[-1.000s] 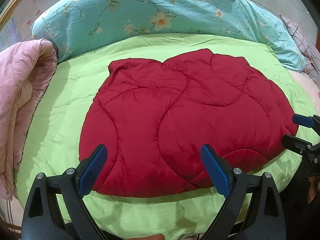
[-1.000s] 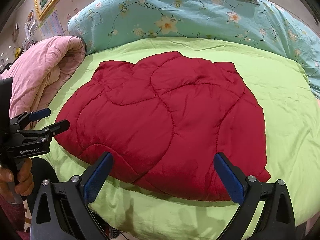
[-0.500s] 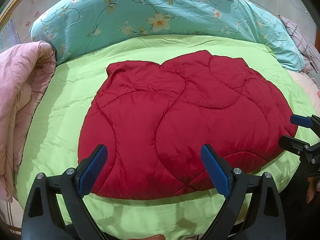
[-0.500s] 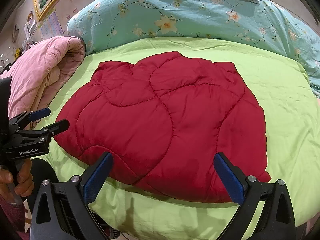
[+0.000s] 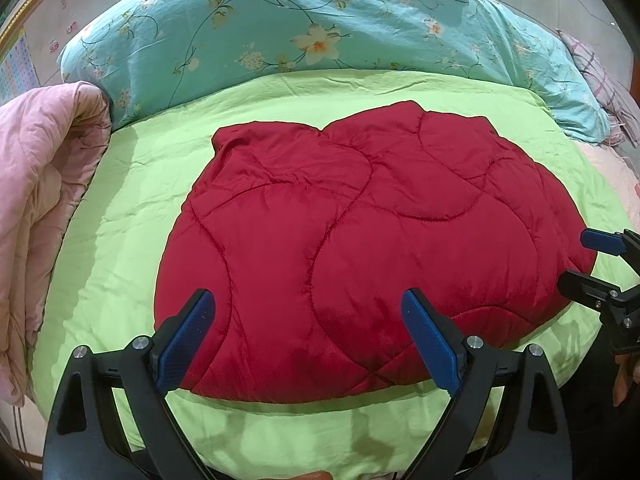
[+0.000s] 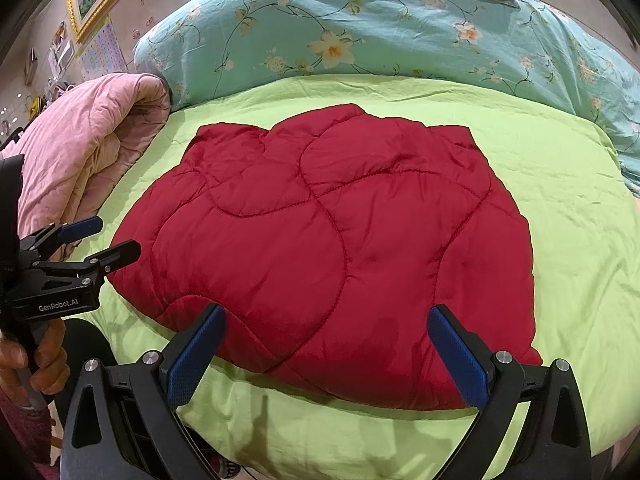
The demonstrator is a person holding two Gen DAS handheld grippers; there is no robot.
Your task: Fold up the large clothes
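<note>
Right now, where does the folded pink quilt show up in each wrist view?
Left wrist view: pink quilt fills the left edge, beside the green sheet.
Right wrist view: pink quilt sits upper left, behind the left tool.
Shared landmark: the red quilted garment in the centre.

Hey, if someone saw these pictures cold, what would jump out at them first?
A red quilt lies folded in the middle of a lime-green sheet. Both tools, left and right, hover open over its near edge. A floral blue duvet is heaped behind, a pink quilt to the left.
</note>
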